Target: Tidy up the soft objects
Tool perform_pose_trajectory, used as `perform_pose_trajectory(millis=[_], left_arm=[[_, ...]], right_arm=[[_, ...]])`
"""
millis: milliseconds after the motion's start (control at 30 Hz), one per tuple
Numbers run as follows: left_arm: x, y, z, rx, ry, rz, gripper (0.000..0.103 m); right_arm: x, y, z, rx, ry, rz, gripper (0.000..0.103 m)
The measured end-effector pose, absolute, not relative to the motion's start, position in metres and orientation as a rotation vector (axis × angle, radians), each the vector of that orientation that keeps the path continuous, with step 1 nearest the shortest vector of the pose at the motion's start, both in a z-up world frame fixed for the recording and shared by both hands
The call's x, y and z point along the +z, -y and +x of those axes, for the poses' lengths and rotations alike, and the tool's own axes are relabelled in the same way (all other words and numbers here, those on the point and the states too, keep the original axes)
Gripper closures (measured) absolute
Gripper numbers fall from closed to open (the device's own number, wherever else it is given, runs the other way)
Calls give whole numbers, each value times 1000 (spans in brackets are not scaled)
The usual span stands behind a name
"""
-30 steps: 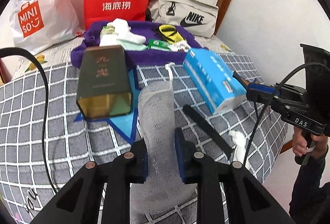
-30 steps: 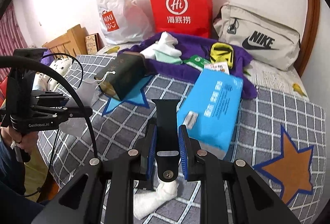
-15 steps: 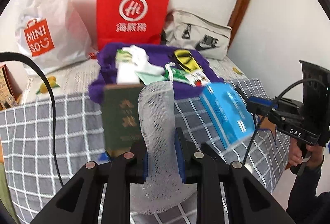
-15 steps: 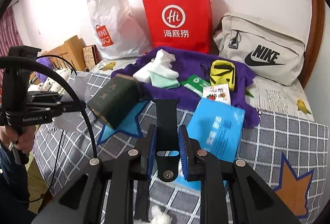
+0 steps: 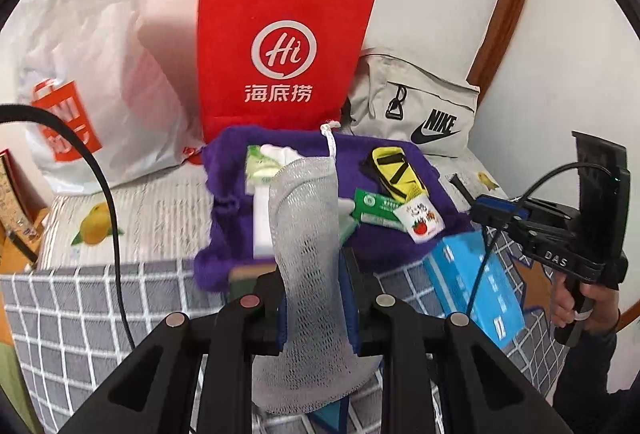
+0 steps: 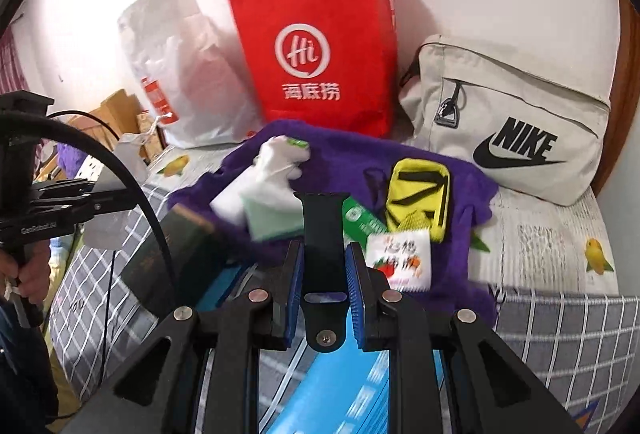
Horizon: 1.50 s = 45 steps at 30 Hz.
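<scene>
My left gripper [image 5: 314,298] is shut on a grey mesh pouch [image 5: 306,234] with a white drawstring, held upright above the bed. My right gripper [image 6: 322,270] is shut on a black strap [image 6: 323,230] that stands up between its fingers. Both hover in front of a purple towel [image 5: 228,202] [image 6: 352,150] that holds white socks [image 6: 276,162], a yellow and black pouch [image 6: 420,194], a green packet [image 5: 376,208] and a small white sachet [image 6: 400,258]. The left gripper and its pouch also show at the left of the right wrist view [image 6: 108,190].
A red paper bag [image 5: 280,50] [image 6: 320,54], a white plastic bag [image 5: 80,66] and a beige Nike bag [image 6: 508,130] stand behind the towel by the wall. A blue tissue pack [image 5: 476,286] and a dark green box [image 6: 176,254] lie on the checked bedspread [image 5: 80,306].
Both grippers have risen and moved forward toward the purple towel, each keeping its hold. The bags at the wall loom larger; the green box and tissue pack have slid low in view.
</scene>
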State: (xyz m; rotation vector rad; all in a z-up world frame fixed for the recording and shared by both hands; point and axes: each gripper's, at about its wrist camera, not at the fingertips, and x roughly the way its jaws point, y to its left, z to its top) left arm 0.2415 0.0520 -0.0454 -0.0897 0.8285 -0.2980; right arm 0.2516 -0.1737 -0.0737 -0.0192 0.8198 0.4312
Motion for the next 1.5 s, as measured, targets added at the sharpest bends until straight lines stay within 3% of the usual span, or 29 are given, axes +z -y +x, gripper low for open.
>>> perform_pose_trajectory(millis=[600, 1333, 1500], left_arm=[[-65, -25, 333, -341, -887, -147, 82], [-93, -25, 351, -379, -952, -205, 82], [-99, -25, 356, -370, -964, -224, 82]], right_arm=[[-84, 154, 354, 423, -880, -12, 82], [-147, 154, 390, 386, -1063, -65, 81], [-147, 153, 390, 399, -1071, -64, 75]])
